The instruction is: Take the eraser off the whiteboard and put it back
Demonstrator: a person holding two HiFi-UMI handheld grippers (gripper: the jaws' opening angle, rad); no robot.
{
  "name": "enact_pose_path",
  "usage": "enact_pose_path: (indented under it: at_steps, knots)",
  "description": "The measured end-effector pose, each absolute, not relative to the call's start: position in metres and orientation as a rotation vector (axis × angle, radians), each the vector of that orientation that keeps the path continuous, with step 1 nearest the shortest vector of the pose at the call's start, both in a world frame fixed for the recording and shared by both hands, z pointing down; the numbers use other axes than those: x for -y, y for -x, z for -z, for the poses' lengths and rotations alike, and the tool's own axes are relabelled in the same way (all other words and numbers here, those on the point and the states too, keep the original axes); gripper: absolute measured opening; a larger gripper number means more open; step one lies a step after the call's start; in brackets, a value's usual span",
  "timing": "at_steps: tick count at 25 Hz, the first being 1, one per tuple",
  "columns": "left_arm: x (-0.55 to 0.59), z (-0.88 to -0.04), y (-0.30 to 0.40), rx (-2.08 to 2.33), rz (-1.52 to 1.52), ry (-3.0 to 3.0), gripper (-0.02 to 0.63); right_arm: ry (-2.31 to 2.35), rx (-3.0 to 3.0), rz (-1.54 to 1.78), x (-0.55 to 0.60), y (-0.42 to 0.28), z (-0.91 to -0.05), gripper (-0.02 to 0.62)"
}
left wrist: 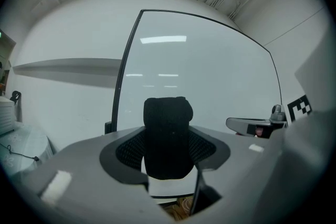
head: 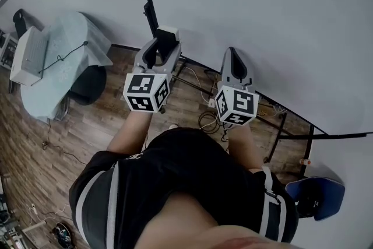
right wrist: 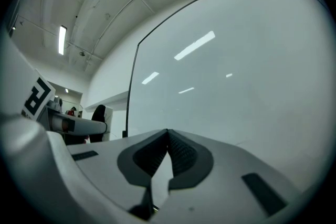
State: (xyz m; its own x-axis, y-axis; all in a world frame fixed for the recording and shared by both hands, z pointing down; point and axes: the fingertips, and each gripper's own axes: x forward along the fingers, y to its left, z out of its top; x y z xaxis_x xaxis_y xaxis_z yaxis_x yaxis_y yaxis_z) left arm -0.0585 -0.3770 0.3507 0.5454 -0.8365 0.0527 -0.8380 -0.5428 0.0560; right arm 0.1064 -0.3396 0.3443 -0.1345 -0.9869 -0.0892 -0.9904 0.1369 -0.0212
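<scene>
The eraser [left wrist: 168, 136], black felt on a white body, stands upright between the pads of my left gripper [left wrist: 167, 150], which is shut on it. In the head view its white back [head: 168, 32] shows at the tip of the left gripper [head: 158, 51], close in front of the whiteboard [head: 262, 9]. To its right, at about the same height, my right gripper [head: 232, 56] is shut with nothing in it. In the right gripper view its tips [right wrist: 168, 134] meet, facing the whiteboard [right wrist: 236, 71]. The eraser [right wrist: 97, 113] also shows at that view's left.
The whiteboard's black frame [left wrist: 124, 71] runs down just left of the eraser. A cloth-covered round table [head: 67, 46] with a white device [head: 26, 56] stands at the left. Cables [head: 204, 119] lie on the wood floor below the board's stand. A blue chair [head: 317, 195] is at the lower right.
</scene>
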Motion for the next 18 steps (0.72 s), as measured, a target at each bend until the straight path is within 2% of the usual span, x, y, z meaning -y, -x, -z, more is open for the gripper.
enact_pose_path:
  at_steps: [7, 18]
  knots:
    - [0.37, -0.349, 0.036, 1.374, -0.042, -2.746, 0.233, 2.048, -2.254, -0.068, 0.328, -0.118, -0.342, 0.005]
    - [0.364, -0.327, -0.055, 1.116, -0.036, -2.911, 0.233, 2.209, -2.092, -0.058, 0.295, -0.172, -0.344, 0.005]
